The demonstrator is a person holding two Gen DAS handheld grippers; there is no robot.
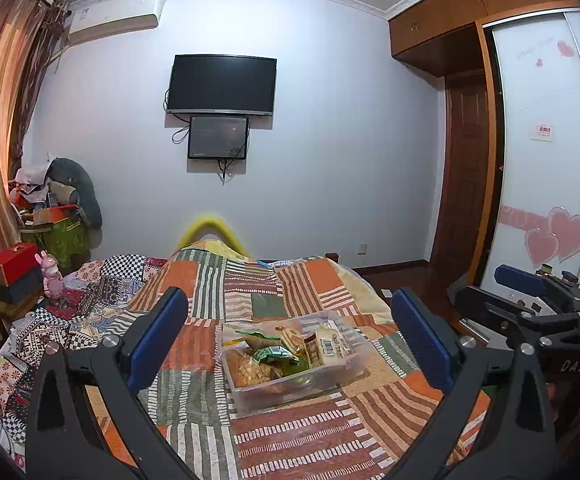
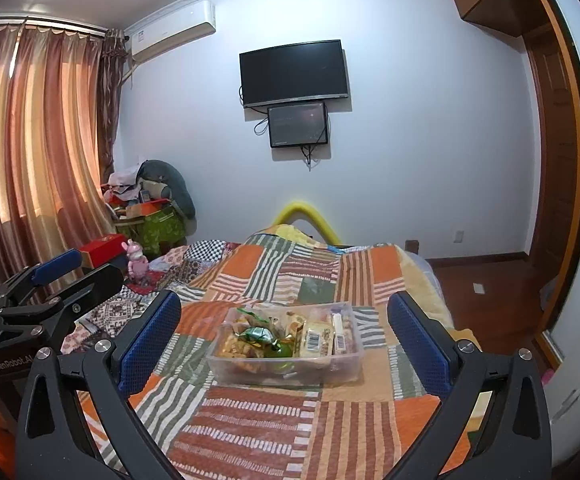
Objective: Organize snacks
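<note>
A clear plastic box [image 1: 250,394] sits on the patchwork bedspread [image 1: 290,432], filled with several wrapped snacks: a green packet [image 1: 274,355], yellow barcode packs [image 1: 330,345] and crisps. It also shows in the right wrist view [image 2: 226,368], with the green packet [image 2: 259,336] and the barcode packs [image 2: 316,338]. My left gripper [image 1: 290,340] is open and empty, held above the bed with the box between its blue pads. My right gripper [image 2: 284,340] is open and empty, likewise framing the box. Each gripper shows at the edge of the other's view.
The bed fills the foreground [image 2: 290,432]. Boxes, a pink toy [image 2: 136,264] and a cluttered pile [image 2: 150,208] stand at the left by the curtains. A TV [image 2: 294,74] hangs on the far wall. A wardrobe [image 1: 546,152] and wooden floor [image 2: 486,292] lie to the right.
</note>
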